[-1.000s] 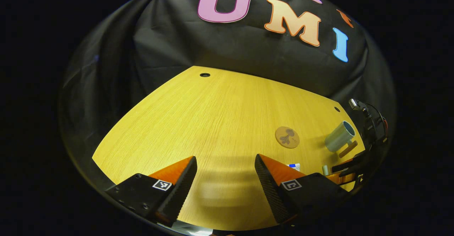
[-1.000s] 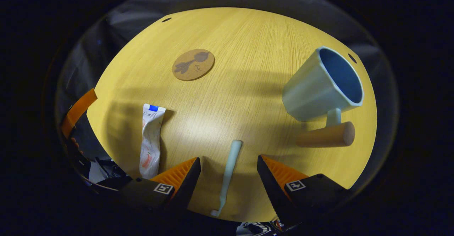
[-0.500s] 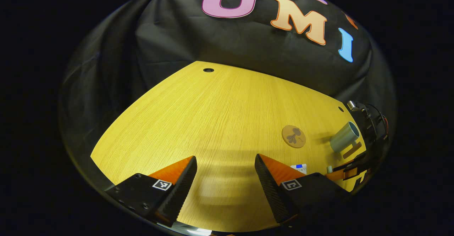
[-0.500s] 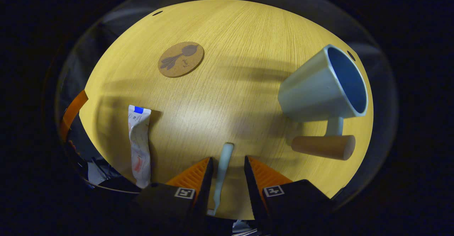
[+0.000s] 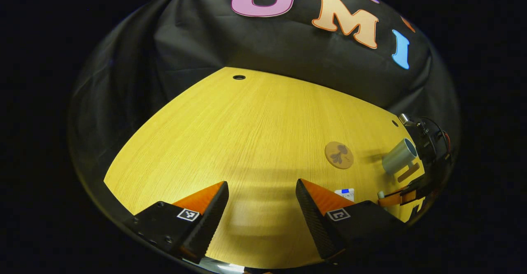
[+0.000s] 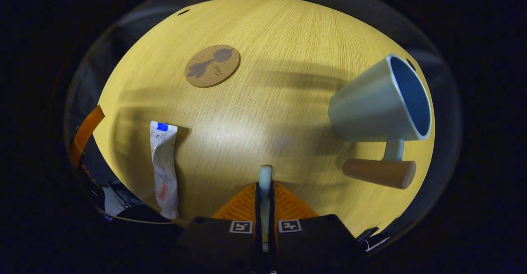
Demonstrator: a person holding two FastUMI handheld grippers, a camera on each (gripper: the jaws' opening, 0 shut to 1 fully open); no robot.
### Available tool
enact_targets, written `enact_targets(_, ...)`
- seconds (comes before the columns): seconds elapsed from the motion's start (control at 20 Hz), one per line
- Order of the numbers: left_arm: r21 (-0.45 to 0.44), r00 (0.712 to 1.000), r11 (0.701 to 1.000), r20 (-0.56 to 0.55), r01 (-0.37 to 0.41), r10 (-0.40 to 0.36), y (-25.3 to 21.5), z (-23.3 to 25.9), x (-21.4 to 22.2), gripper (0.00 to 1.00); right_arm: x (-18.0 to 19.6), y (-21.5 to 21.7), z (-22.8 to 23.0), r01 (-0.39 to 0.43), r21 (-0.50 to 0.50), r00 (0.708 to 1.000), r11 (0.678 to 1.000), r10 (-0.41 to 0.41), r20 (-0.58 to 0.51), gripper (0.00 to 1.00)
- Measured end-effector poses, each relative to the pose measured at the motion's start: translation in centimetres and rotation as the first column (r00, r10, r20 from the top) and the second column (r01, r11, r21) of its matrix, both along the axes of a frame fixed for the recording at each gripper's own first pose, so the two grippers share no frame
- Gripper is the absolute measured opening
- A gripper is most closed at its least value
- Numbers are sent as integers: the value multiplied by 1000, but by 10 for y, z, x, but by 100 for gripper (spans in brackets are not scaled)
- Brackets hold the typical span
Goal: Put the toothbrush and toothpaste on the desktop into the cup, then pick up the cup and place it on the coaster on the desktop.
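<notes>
Our right gripper (image 6: pixel 264 191) pinches the pale toothbrush (image 6: pixel 265 179) between both fingers, low over the wooden desktop (image 6: pixel 267 60). The toothpaste tube (image 6: pixel 163 159) lies to its left, the cork coaster (image 6: pixel 212 66) beyond, and the wooden-handled mug (image 6: pixel 381 101) stands right. Our left gripper (image 5: pixel 262 193) hangs spread apart over bare wood; at that view's blurred right edge, probably the right gripper.

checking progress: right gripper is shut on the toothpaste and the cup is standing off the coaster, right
Not quite. The right gripper is shut on the toothbrush, as the right gripper view shows; the toothpaste lies untouched on the table. The cup does stand off the coaster.
</notes>
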State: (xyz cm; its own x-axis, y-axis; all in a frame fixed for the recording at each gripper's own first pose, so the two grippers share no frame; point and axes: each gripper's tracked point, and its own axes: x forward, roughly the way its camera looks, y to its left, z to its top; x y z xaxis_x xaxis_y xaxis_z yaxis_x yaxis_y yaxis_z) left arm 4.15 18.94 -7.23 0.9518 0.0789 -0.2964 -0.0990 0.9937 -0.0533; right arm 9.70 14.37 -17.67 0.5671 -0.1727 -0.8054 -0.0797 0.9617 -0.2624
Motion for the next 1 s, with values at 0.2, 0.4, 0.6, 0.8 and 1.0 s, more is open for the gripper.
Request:
enact_targets(0.2,-1,993,999,-109,35,-35,-16,-18,-4,95,-7,1,-3,-20,-3,999,1000,21,34,3)
enact_targets(0.4,4,975,995,-200,98,-95,-47,-32,-9,95,-15,6,1,-60,29,996,998,58,70,6)
enact_targets(0.6,-57,944,986,-287,154,-164,-88,-39,-13,95,-23,5,15,-50,87,990,995,37,135,6)
enact_targets(0.8,-42,911,977,-355,211,-212,-120,-41,-7,95,-37,-11,24,-21,106,983,994,1,185,6)
enact_targets(1.0,-11,877,971,-427,239,-221,-135,-49,-4,94,-49,-29,29,4,118,974,993,-30,225,6)
